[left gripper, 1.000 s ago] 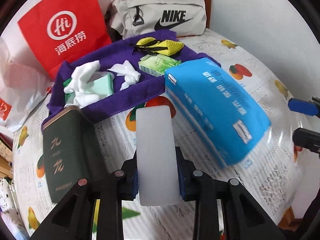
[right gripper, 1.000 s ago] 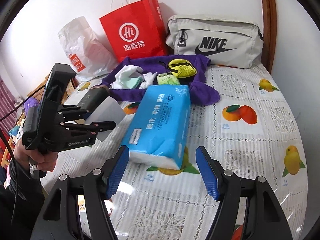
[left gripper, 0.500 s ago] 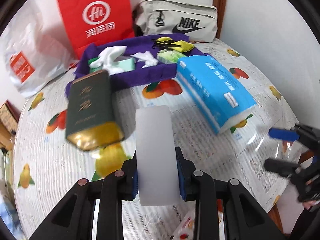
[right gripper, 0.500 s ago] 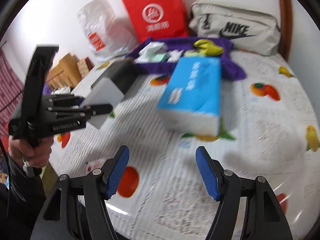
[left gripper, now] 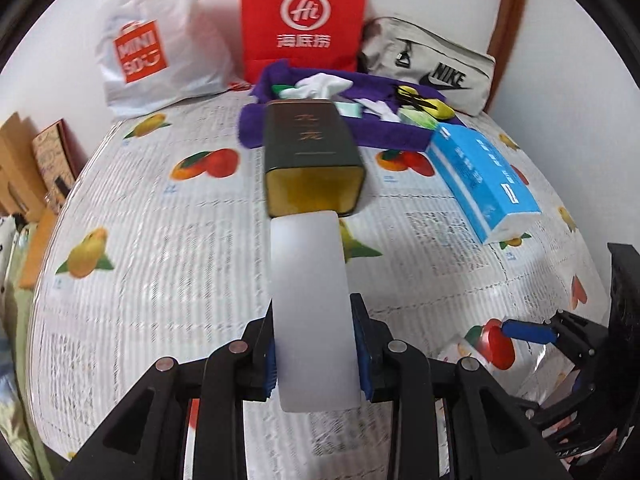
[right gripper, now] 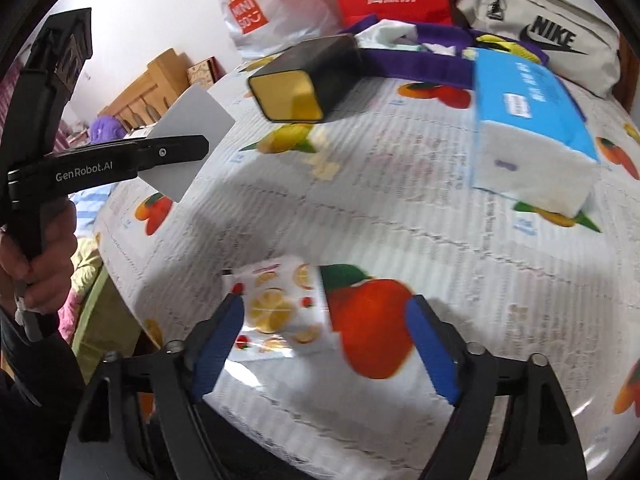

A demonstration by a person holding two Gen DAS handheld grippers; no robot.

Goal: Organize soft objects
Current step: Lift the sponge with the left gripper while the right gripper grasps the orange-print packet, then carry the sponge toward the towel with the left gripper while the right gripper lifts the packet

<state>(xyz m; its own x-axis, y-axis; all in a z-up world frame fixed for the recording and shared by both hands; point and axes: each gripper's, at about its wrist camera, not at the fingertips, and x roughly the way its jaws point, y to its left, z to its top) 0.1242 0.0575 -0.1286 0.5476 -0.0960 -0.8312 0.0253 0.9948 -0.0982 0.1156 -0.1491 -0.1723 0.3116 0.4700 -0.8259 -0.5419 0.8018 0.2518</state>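
Left gripper point(left gripper: 316, 360) fingers clamped on frosted white flat block point(left gripper: 310, 312). Right gripper point(right gripper: 326, 344) fingers spread wide, empty, above small fruit-printed packet point(right gripper: 280, 312); advised descending squarely, closing gently.

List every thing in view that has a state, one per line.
Left tongs: shut on a white pad.
Right tongs: open, empty, over a fruit-print packet.
Blue tissue pack: lying flat, sealed.
Green tin: lying on its side.
Purple towel: spread, holding small items.
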